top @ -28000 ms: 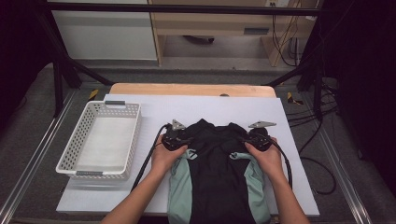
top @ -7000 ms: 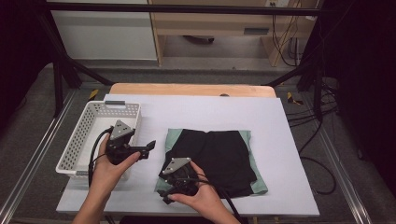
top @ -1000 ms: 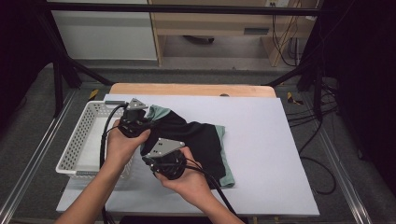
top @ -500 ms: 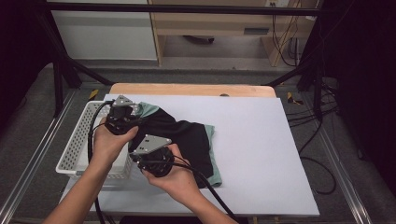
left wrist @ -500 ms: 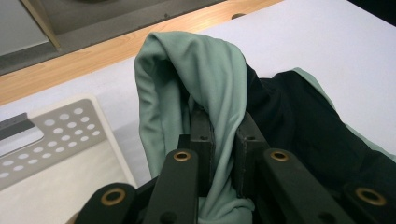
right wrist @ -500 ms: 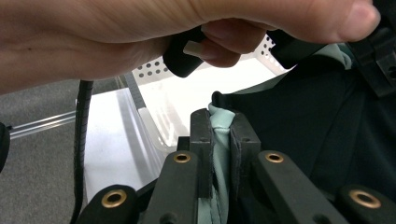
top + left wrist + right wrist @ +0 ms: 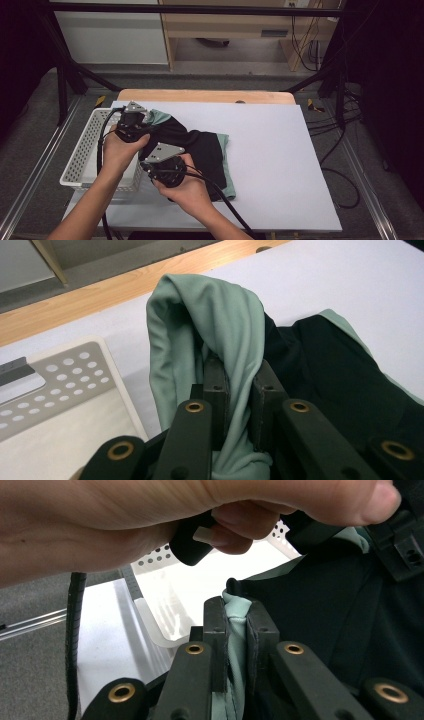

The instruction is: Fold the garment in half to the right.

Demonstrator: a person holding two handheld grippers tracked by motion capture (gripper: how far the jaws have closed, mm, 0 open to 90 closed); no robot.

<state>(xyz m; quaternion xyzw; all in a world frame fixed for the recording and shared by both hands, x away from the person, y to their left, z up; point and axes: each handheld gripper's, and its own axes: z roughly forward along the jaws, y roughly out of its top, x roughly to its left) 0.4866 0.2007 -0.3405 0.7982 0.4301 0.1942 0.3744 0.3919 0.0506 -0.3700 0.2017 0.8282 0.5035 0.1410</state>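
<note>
A folded garment (image 7: 195, 150), black with mint-green trim, is shown lifted at its left end and carried toward the white perforated basket (image 7: 82, 160) that stands at the left edge of the table (image 7: 280, 150). The left gripper (image 7: 239, 390) is clamped on a fold of the green fabric, which bulges above the jaws in the left gripper view; the basket rim (image 7: 65, 370) lies just beside and below it. The right gripper (image 7: 235, 625) is likewise clenched on a green-edged hem, with the black cloth to its right and the basket (image 7: 170, 595) beyond. In the high view the left gripper (image 7: 132, 122) is held over the basket's near-right wall, the right gripper (image 7: 162, 167) just beside that wall, and the garment's right half rests on the table. The trailing half is judged the main hazard: it may drag, unfold, or catch on the basket wall. Thin, slippery fabric pinched at an edge may also slide from the jaws, and the crossed cables could snag.
</note>
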